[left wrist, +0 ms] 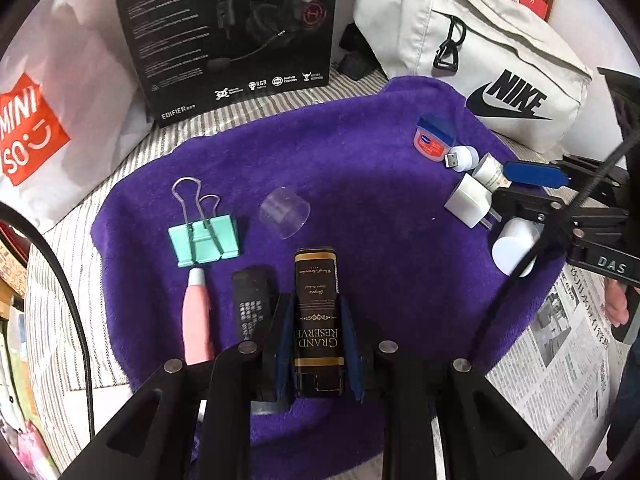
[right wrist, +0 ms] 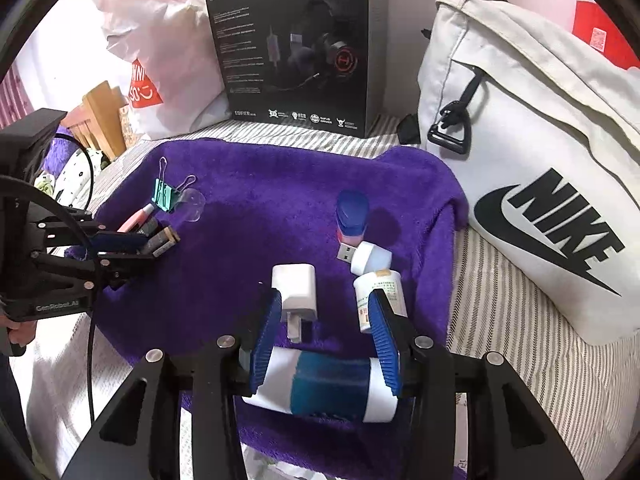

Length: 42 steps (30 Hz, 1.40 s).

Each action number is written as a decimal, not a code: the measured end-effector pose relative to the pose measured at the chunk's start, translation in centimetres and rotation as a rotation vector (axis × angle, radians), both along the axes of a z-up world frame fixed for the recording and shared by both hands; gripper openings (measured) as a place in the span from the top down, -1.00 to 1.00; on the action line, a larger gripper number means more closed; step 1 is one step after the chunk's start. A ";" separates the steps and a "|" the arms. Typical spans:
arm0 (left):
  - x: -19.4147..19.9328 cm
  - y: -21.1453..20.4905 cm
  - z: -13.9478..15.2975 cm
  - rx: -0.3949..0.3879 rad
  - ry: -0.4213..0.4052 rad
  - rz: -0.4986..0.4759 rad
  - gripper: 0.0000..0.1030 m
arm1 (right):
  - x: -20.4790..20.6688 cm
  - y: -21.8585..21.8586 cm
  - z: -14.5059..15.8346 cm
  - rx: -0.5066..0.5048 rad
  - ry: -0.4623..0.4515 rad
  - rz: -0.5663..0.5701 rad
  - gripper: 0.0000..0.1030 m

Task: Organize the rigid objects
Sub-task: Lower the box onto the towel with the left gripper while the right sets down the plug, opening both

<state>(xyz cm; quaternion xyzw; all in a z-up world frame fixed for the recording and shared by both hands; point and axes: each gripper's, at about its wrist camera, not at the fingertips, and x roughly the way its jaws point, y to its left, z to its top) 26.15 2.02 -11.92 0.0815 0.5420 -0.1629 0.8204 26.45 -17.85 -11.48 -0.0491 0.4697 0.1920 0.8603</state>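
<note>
Black "Grand Reserve" tin (left wrist: 316, 320) sits clamped between the left gripper (left wrist: 316, 336) pads, low over the purple towel (left wrist: 320, 152), at the end of a left-hand row: pink tube (left wrist: 197, 320), dark remote-like bar (left wrist: 252, 304), teal binder clip (left wrist: 206, 240). Right side already grouped: charger plug (right wrist: 294, 288), USB stick (right wrist: 364, 258), small bottle (right wrist: 380, 292), blue-capped jar (right wrist: 352, 216). Right gripper (right wrist: 324, 344) jaws stand part open (widening) astride a white-and-teal cylinder (right wrist: 320, 384), pads seemingly off it. A clear cup (left wrist: 285, 213) remains unsorted. Both grippers pitch steeply down.
</note>
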 end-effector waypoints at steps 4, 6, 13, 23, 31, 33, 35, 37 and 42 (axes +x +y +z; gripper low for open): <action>0.3 -0.4 -0.4 0.007 0.009 -0.009 0.56 | -0.1 -0.1 0.0 0.004 -0.003 0.001 0.11; 0.4 -0.6 -0.5 0.018 0.007 -0.015 0.56 | -0.1 0.0 0.0 0.002 -0.004 0.006 0.11; 0.4 -0.8 -0.5 0.028 -0.001 -0.022 0.55 | -0.2 0.5 -0.1 -0.003 -0.011 0.022 -0.01; -0.6 -0.6 -0.4 0.046 0.000 -0.031 0.40 | -0.2 1.0 -0.2 -0.001 0.000 0.037 -0.02; -1.4 -0.3 -0.5 0.063 0.014 -0.020 0.25 | -0.3 1.3 -0.5 -0.024 0.020 0.042 -0.01; -1.6 -0.4 -0.5 0.066 0.016 -0.020 0.24 | -0.4 1.3 -0.5 -0.028 0.022 0.039 -0.01; -1.8 -0.4 -0.5 0.072 0.020 -0.022 0.22 | -0.4 1.3 -0.4 -0.032 0.022 0.037 -0.01; -1.9 -0.6 -0.4 0.083 0.022 -0.027 0.21 | -0.5 1.2 -0.2 -0.034 0.021 0.036 -0.01; -2.3 -0.8 -0.2 0.100 0.029 -0.030 0.16 | -0.8 1.1 0.0 -0.035 0.019 0.042 -0.01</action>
